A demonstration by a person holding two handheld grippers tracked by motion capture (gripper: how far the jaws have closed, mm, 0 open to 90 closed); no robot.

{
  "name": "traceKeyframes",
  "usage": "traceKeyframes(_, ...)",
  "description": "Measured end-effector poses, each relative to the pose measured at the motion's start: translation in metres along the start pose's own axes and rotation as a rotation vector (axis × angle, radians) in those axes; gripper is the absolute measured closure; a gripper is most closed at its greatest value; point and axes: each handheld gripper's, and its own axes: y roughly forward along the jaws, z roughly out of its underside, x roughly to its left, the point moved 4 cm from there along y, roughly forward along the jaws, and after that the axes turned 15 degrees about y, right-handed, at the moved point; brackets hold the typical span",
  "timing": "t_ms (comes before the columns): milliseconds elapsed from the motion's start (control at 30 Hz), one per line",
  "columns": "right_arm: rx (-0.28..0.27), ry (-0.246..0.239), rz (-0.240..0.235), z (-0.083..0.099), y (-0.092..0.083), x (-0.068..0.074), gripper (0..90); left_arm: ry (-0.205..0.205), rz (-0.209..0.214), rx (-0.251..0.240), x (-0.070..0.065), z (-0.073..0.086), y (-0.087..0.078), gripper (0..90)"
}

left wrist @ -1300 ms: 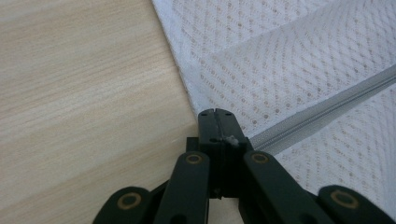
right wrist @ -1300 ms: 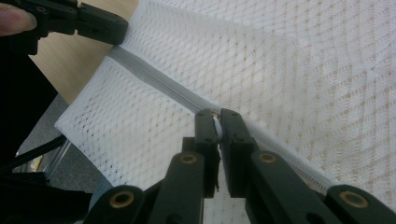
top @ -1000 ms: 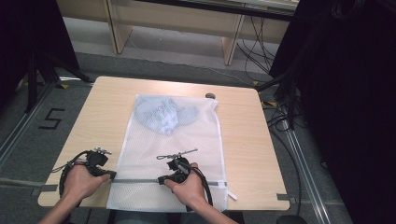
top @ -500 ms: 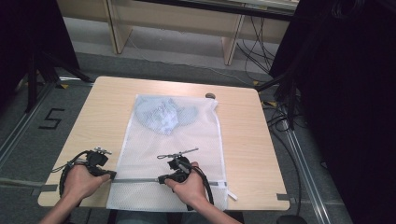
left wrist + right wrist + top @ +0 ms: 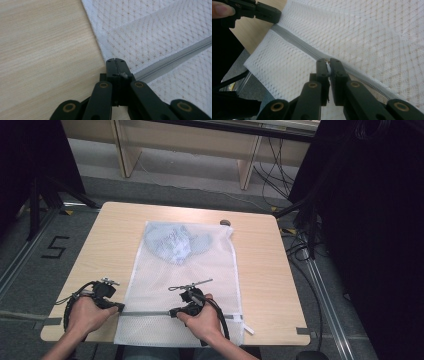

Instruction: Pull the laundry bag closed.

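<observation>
Fingertips on my right gripper (image 5: 328,65) are pinched on the small white zipper pull (image 5: 328,67) of the white mesh laundry bag (image 5: 190,285), part-way along its grey zipper (image 5: 150,313). My left gripper (image 5: 117,65) has its fingers pressed together on the bag's cloth at the zipper's end, on the bag's left edge. The bag lies flat on the light wooden table (image 5: 280,265), its zipper end hanging a little over the near edge, its far end reaching toward the far edge.

What worries me: the pull is tiny and held only by the very tips, so I judge it could slip out if I drag at an angle to the track. If the left hold gives, the loose mesh would bunch toward the slider and could jam it. Pulling hard toward me might also drag the whole bag off the near edge.

Around it: a crumpled pale blue garment (image 5: 175,242) sits inside the bag at the far end, well apart from the zipper. A small dark round object (image 5: 225,223) rests near the bag's far right corner. A white tag (image 5: 248,329) lies at the zipper's right end. Nothing stands on the zipper line between my grippers.
</observation>
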Motion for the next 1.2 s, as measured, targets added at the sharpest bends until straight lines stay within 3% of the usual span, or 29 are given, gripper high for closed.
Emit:
traceKeyframes(133,0.016,0.030,0.003,0.001,-0.003,0.000,86.9,0.010,-0.003,0.007,0.001,0.000,0.000,90.0)
traceKeyframes(467,0.000,0.003,0.015,0.001,-0.004,-0.004,86.9,0.004,-0.003,0.000,0.000,0.000,0.000,90.0)
traceKeyframes(667,0.009,0.031,0.018,0.003,-0.007,-0.004,86.9,0.012,-0.003,0.006,0.001,0.001,-0.001,90.0)
traceKeyframes(800,-0.006,0.002,0.012,0.002,-0.007,-0.006,86.9,0.011,-0.007,0.003,0.000,0.000,-0.001,90.0)
traceKeyframes(933,0.005,0.032,0.009,0.003,-0.010,-0.005,86.9,0.011,-0.008,0.007,0.000,0.000,-0.001,90.0)
traceKeyframes(967,-0.005,0.017,0.013,0.002,-0.010,-0.007,86.9,0.012,-0.007,0.003,0.000,0.000,0.000,90.0)
traceKeyframes(1067,0.011,0.037,0.018,0.004,-0.012,-0.006,86.9,0.011,-0.007,0.007,0.000,0.000,-0.001,90.0)
traceKeyframes(1167,0.003,0.014,0.019,0.003,-0.011,-0.008,86.9,0.012,-0.008,0.004,0.000,0.000,-0.001,90.0)
traceKeyframes(1200,0.006,0.049,0.028,0.004,-0.012,-0.007,86.9,0.011,-0.009,0.008,0.000,0.000,-0.001,90.0)
